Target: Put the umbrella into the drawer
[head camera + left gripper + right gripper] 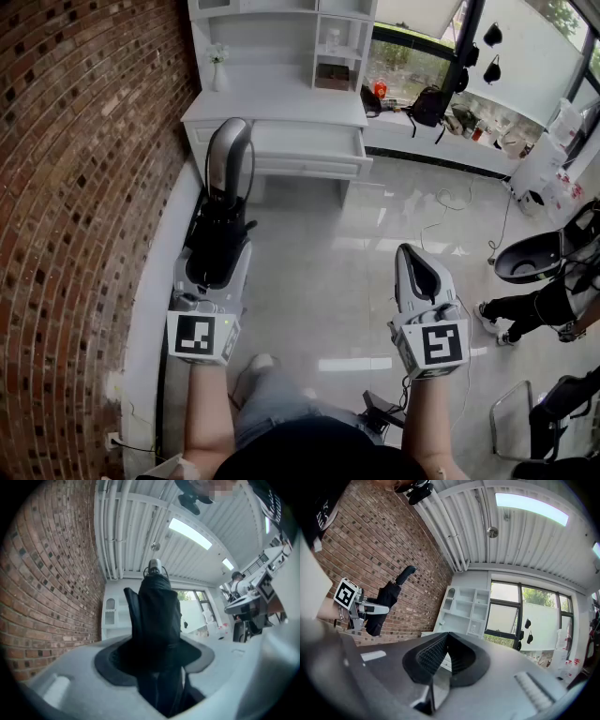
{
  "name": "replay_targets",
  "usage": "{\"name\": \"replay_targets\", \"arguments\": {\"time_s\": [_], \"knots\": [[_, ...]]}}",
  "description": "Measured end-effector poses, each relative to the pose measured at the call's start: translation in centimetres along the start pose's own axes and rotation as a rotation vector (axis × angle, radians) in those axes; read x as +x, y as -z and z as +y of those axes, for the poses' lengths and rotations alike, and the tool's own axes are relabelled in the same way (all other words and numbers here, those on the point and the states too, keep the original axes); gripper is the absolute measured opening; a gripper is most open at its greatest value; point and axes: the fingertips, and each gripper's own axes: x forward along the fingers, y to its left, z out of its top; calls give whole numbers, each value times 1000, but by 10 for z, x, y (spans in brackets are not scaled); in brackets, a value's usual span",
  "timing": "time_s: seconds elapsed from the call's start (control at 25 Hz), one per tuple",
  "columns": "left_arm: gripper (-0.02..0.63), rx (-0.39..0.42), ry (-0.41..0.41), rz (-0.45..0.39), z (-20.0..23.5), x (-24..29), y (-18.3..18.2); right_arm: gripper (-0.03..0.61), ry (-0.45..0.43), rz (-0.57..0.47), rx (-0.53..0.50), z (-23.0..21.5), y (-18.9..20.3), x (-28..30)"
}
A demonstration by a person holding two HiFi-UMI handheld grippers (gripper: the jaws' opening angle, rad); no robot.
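My left gripper [225, 202] is shut on a folded black umbrella [217, 246], which fills the space between its jaws in the left gripper view [157, 620]. In the right gripper view the umbrella [383, 605] slants through that gripper, handle end up. Straight ahead stands a white desk with shelves; its drawer [309, 148] is pulled open, well beyond the umbrella. The desk also shows in the right gripper view [464, 611]. My right gripper [414, 264] hangs over the floor at the right, shut with nothing between its ribbed pads [429, 656].
A brick wall [75, 187] runs close along the left. At the right are a person's legs and shoes [497, 317] and a black seat [530, 258]. Cables [450, 220] lie on the pale floor. A backpack [429, 105] sits on the window ledge.
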Motion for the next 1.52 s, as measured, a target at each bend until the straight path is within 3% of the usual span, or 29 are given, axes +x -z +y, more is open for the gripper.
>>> {"name": "replay_targets", "arguments": {"time_s": [0.52, 0.84, 1.04, 1.52], "knots": [[245, -18, 5, 11, 14, 36, 25, 5, 36, 4, 21, -14, 17, 34], [245, -27, 8, 8, 63, 111, 52, 5, 22, 9, 2, -18, 12, 128], [245, -20, 25, 12, 99, 168, 67, 5, 54, 19, -41, -33, 11, 194], [245, -55, 61, -5, 176, 279, 94, 5, 121, 18, -24, -50, 5, 316]]}}
